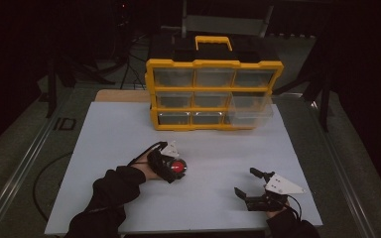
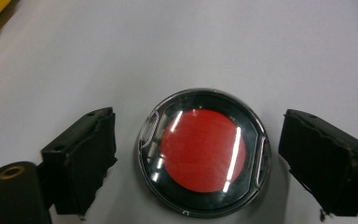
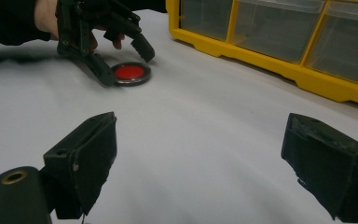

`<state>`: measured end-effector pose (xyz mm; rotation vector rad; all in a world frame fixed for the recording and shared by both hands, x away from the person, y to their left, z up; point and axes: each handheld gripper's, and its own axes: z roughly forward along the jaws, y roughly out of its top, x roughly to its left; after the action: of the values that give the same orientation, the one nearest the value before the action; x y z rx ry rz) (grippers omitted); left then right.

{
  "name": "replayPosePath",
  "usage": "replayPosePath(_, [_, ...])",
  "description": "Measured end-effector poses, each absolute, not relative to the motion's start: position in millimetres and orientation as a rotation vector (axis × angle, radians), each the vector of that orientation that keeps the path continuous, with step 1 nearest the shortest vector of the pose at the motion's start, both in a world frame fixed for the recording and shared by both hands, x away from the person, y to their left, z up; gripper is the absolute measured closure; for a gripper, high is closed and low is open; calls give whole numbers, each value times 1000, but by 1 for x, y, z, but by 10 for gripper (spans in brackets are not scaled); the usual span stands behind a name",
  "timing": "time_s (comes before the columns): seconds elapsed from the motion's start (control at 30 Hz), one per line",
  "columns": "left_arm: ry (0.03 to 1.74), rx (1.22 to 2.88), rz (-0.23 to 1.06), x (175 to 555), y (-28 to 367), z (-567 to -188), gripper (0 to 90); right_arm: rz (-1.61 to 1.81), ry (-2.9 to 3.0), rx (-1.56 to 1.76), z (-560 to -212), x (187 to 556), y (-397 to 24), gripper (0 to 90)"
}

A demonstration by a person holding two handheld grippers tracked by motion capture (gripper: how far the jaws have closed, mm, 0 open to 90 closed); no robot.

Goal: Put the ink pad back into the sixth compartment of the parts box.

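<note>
Left gripper straddles round red-centred case lying flat on white table, jaws part open, gaps both sides, nothing held. Step: closing for grasp. Next: squeeze evenly, lift. Right gripper idle, jaws wide, holds nothing.

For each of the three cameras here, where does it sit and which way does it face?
High view: above the person's side, looking forward and down on the white table and yellow drawer cabinet; both sleeves, left gripper, right gripper.
Left gripper view: on that gripper, looking down between its open jaws at the red-centred round case.
Right gripper view: low, looking across the table between its open jaws.
Shared: the right gripper view and the high view both show the case and cabinet.
</note>
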<state>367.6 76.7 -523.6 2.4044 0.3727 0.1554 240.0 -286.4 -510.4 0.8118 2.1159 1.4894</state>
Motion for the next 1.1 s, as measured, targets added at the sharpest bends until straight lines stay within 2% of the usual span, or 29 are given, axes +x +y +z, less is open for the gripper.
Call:
replayPosePath(0.37, [392,2415,123,369,76,-522,190,1498,2119,808,-510,240,-286,104])
replayPosePath(0.63, [411,2417,124,368,75,-520,298,1497,2123,803,-511,240,-286,104])
replayPosePath(1.1, [433,2428,126,367,74,-517,307,1498,2126,805,-511,240,-286,103])
